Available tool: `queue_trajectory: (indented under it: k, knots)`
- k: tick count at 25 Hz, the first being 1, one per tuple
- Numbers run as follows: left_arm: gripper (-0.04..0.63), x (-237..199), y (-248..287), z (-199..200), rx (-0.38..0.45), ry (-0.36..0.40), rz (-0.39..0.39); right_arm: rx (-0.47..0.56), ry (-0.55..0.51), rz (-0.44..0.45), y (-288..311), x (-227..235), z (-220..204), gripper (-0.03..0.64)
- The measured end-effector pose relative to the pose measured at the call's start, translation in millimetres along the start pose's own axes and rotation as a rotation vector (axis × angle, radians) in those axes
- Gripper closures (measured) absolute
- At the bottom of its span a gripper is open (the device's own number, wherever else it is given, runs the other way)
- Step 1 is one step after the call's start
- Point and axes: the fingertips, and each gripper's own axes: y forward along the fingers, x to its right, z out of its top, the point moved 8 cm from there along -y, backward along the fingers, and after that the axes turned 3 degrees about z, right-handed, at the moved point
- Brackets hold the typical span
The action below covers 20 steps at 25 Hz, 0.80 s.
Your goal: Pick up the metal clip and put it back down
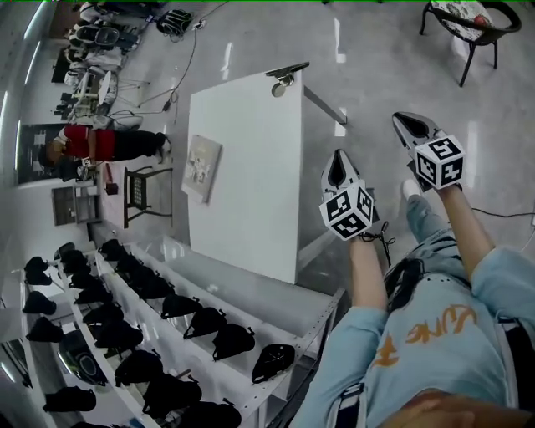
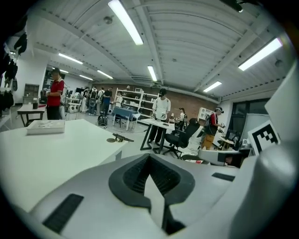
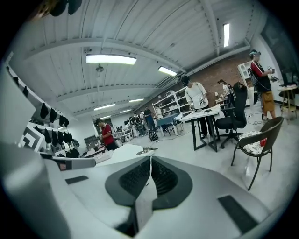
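Note:
The metal clip (image 1: 284, 77) lies at the far end of the white table (image 1: 251, 184), beside a small round disc. In the left gripper view the clip (image 2: 122, 137) sits near the table's far corner, well ahead of the jaws. In the right gripper view the clip (image 3: 147, 150) is small and distant. My left gripper (image 1: 338, 157) hovers over the floor just off the table's right edge, jaws together and empty (image 2: 149, 156). My right gripper (image 1: 401, 119) is farther right over the floor, also shut on nothing (image 3: 150, 158).
A flat book (image 1: 201, 167) lies on the table's left side. A white rack of black devices (image 1: 167, 334) stands at the lower left. A chair (image 1: 468, 25) is at the far right. A person in red (image 1: 100, 144) stands left of the table.

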Motion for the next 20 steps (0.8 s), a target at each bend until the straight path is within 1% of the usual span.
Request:
queue_trajectory:
  k: [3,6,8,10,15,20]
  knots:
    - [0.586,0,24,16,0.018,0.01,0.0,0.03,-0.004,-0.004,18,16,16,0.586]
    - [0.586,1,45,31,0.043,0.015,-0.003,0.048,-0.031,-0.016,38,35,35,0.586]
    - [0.586,1,57,40,0.059,0.011,0.002,0.054,-0.048,-0.028,48,49,48,0.586]
    - [0.586,1,68,50,0.078,-0.002,0.016,0.062,-0.066,-0.023,59,58,62,0.586]
    - [0.586,2,82,69,0.11,-0.001,0.032,0.066,-0.086,0.029,86,58,83,0.586]
    - [0.586,-22,93,78,0.115,-0.025,0.086,0.046,-0.112,0.115,118,39,90,0.586]
